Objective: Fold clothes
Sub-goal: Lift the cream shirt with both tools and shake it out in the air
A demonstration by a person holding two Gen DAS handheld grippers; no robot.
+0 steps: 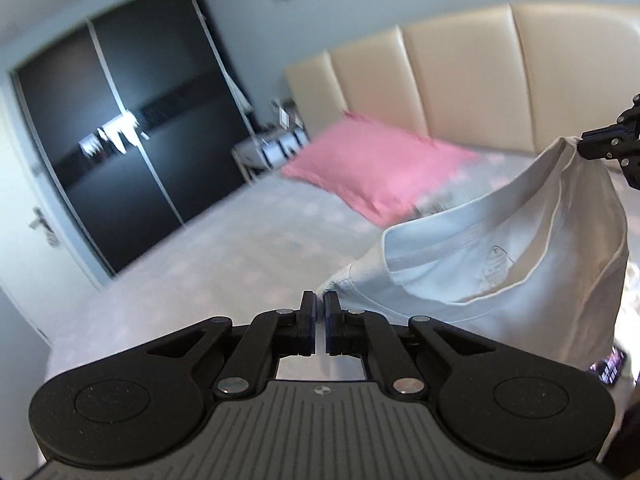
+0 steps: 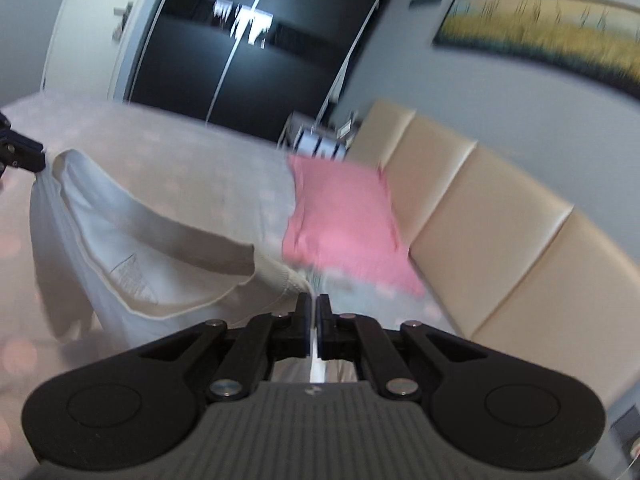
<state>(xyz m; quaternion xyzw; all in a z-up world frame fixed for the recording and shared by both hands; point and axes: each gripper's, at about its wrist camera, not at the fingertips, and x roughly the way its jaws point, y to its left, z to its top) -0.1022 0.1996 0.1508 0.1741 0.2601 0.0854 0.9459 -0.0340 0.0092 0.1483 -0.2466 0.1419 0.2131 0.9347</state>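
Both grippers, left gripper and right gripper, pinch your white T-shirt shoulders closed; light, floppy cotton above the bed.

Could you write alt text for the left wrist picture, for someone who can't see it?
A black left gripper, shut, pinches one shoulder of a white cotton T-shirt, held above a pale grey bed. The right gripper grips the other shoulder; a pink pillow lies behind.

Left tongs and right tongs both clamped tight, raised and angled slightly downward.
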